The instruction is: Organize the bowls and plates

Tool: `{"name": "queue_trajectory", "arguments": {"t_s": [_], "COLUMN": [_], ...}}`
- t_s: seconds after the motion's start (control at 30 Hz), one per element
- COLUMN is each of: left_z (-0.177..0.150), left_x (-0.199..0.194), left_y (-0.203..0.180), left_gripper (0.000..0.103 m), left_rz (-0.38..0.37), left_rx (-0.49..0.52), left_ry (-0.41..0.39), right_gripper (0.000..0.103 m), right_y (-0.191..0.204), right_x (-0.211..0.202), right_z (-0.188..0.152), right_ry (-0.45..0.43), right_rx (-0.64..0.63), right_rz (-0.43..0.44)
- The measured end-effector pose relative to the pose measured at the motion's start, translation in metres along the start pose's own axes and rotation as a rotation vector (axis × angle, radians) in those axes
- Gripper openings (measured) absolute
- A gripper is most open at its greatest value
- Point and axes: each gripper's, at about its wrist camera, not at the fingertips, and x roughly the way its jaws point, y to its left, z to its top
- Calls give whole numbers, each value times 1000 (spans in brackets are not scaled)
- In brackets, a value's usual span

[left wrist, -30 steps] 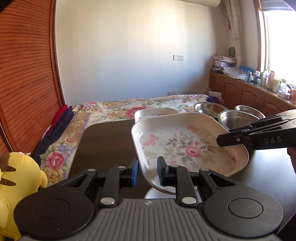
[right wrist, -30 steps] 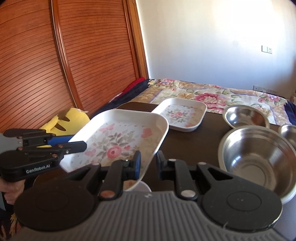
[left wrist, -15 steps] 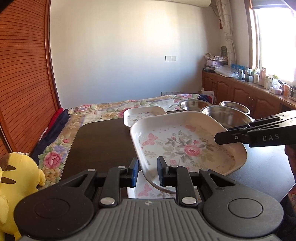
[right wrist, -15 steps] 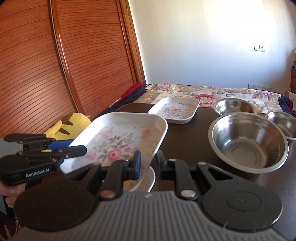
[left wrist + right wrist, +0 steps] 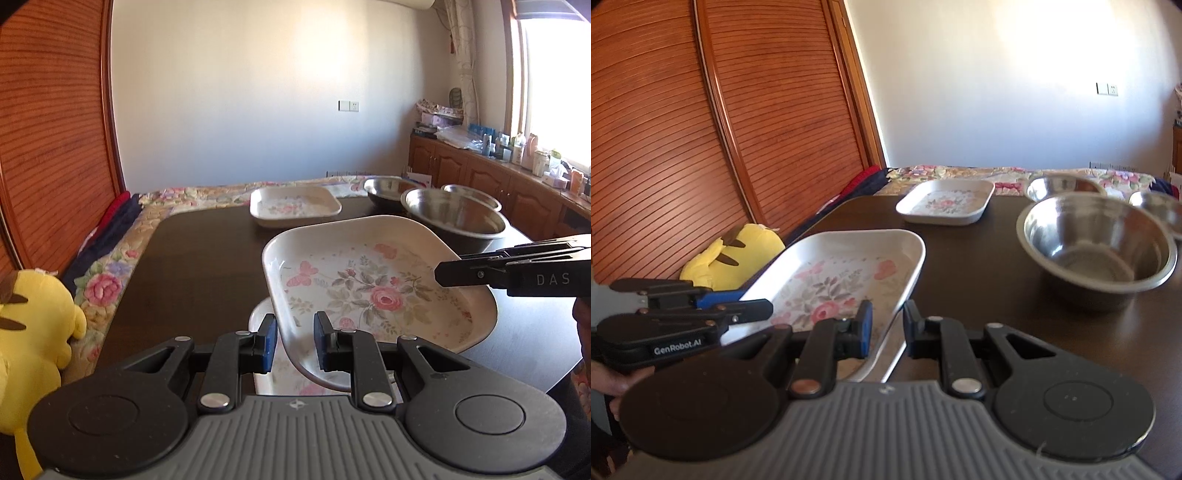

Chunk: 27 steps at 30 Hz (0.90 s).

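The dark worktop (image 5: 192, 266) carried every item. A large floral plate (image 5: 373, 291) was held tilted above it, over another floral plate (image 5: 280, 369) lying flat on the worktop, only partly visible. The left tool (image 5: 293, 341) was clamped on the large plate's near corner, rim between its fingers. The right tool (image 5: 886, 328) gripped the opposite edge of the same plate (image 5: 846, 280), fingers closed on the rim. Beyond the large plate, toward the bed (image 5: 207, 194), lay a smaller floral plate (image 5: 295, 205), well apart from both tools. Right of the large plate stood a large steel bowl (image 5: 1097, 243); two smaller steel bowls (image 5: 1063, 184) (image 5: 1160, 208) sat behind it. A yellow plush toy (image 5: 33, 332) sat off the worktop's left edge.
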Motion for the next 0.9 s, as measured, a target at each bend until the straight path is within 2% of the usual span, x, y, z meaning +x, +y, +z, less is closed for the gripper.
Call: {"name": "queue_trajectory", "arguments": {"t_s": [0.37,0.9], "left_z": [-15,-25], "left_x": [6,14], "left_y": [3,6], "left_gripper": [23,23], "left_rz": [13,51], "left_rx": [4,14], "left_ry": [29,51], "right_gripper": [20,20], "right_y": [0,10], "right_x": [7,15], "right_z": [-20,-31], "right_ry": [13,17], "right_rx": [41,-19], "right_rz": [11,-21]}}
